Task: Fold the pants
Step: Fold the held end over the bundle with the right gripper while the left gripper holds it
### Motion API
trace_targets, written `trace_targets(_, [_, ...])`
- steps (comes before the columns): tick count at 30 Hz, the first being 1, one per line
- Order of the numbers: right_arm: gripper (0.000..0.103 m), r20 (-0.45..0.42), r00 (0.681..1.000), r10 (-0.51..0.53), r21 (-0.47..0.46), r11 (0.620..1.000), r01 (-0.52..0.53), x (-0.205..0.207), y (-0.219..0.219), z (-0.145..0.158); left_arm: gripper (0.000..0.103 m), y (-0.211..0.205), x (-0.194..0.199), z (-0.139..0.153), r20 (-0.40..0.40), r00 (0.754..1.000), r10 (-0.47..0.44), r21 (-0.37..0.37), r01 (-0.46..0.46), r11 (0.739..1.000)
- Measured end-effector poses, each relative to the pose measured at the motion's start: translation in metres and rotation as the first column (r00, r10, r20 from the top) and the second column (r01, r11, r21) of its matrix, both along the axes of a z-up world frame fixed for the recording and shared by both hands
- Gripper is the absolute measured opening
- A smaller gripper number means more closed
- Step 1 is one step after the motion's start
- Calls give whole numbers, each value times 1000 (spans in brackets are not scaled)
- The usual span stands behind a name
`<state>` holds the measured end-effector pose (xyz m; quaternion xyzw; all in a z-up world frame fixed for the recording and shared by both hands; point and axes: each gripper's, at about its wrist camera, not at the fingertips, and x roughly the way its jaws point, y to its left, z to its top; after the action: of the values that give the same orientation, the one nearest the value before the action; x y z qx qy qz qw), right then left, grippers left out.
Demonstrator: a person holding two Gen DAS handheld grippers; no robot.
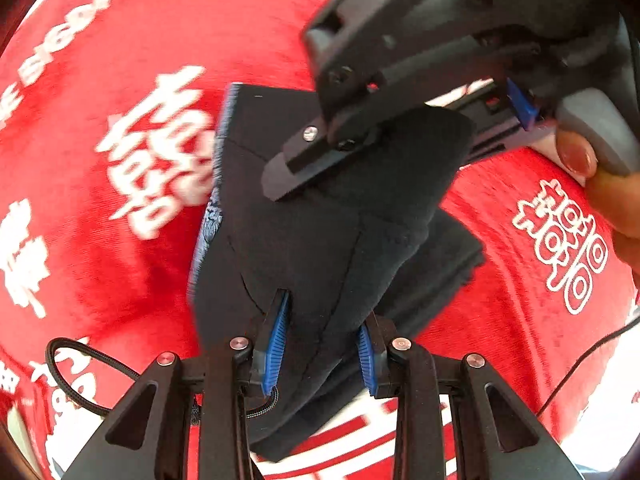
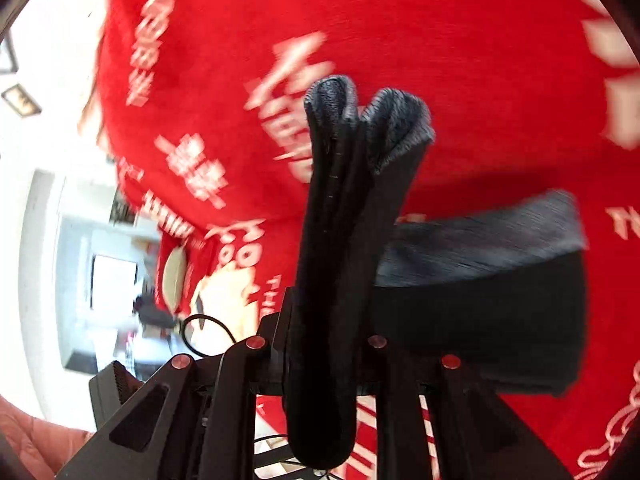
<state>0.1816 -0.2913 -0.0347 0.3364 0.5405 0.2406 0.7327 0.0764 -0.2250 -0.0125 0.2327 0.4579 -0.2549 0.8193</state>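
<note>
The dark navy pants (image 1: 320,216) are folded into a thick bundle and held up over a red cloth (image 1: 120,60) with white print. My left gripper (image 1: 324,328) is shut on the near edge of the bundle, the fabric bulging between its blue pads (image 1: 276,344). My right gripper (image 1: 288,164) comes in from the upper right and is shut on the far part of the pants. In the right wrist view the folded pants (image 2: 340,240) stand pinched between the right gripper's fingers (image 2: 320,360), with more of the bundle (image 2: 480,280) hanging to the right.
The red printed cloth (image 2: 400,20) covers the surface under both grippers. A black cable (image 1: 80,360) loops at the lower left. A bright room with a window (image 2: 112,280) shows past the cloth's left edge. A hand (image 1: 592,168) holds the right gripper.
</note>
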Motion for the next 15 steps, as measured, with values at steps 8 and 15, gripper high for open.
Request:
trace_targets(8, [19, -125, 981, -151, 70, 985, 161, -27, -78, -77, 32, -60, -7, -63, -84, 996, -33, 119, 42, 992])
trace_targets(15, [20, -165, 972, -164, 71, 982, 178, -44, -100, -118, 38, -70, -10, -81, -91, 994, -58, 197, 75, 978])
